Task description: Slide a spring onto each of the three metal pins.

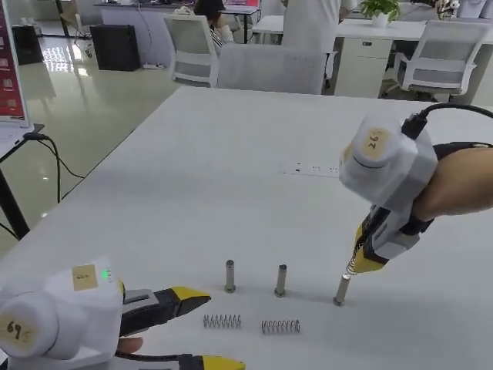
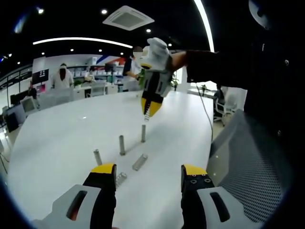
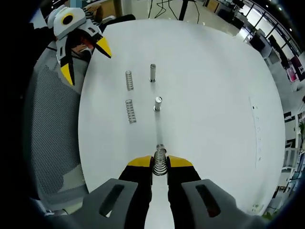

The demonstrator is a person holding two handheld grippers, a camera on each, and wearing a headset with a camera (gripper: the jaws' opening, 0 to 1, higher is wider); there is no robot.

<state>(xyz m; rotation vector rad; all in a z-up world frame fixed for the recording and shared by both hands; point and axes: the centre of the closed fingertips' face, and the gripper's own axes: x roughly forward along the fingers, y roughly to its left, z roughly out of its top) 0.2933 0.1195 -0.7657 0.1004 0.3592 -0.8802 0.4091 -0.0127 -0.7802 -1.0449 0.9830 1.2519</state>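
Three short metal pins stand upright in a row on the white table: the left pin (image 1: 229,276), the middle pin (image 1: 281,280) and the right pin (image 1: 341,290). My right gripper (image 1: 356,266) is shut on a spring (image 3: 160,161), which hangs right above the top of the right pin (image 3: 160,148). Two more springs lie flat in front of the pins, one (image 1: 222,321) on the left and one (image 1: 280,327) beside it. My left gripper (image 1: 202,330) stands open near the table's front edge, left of the loose springs, holding nothing.
The white table (image 1: 231,169) stretches far back, with a small socket strip (image 1: 312,169) set in its surface. Office chairs (image 1: 192,48) and desks stand behind it. A mesh chair back (image 2: 257,167) is close on the right in the left gripper view.
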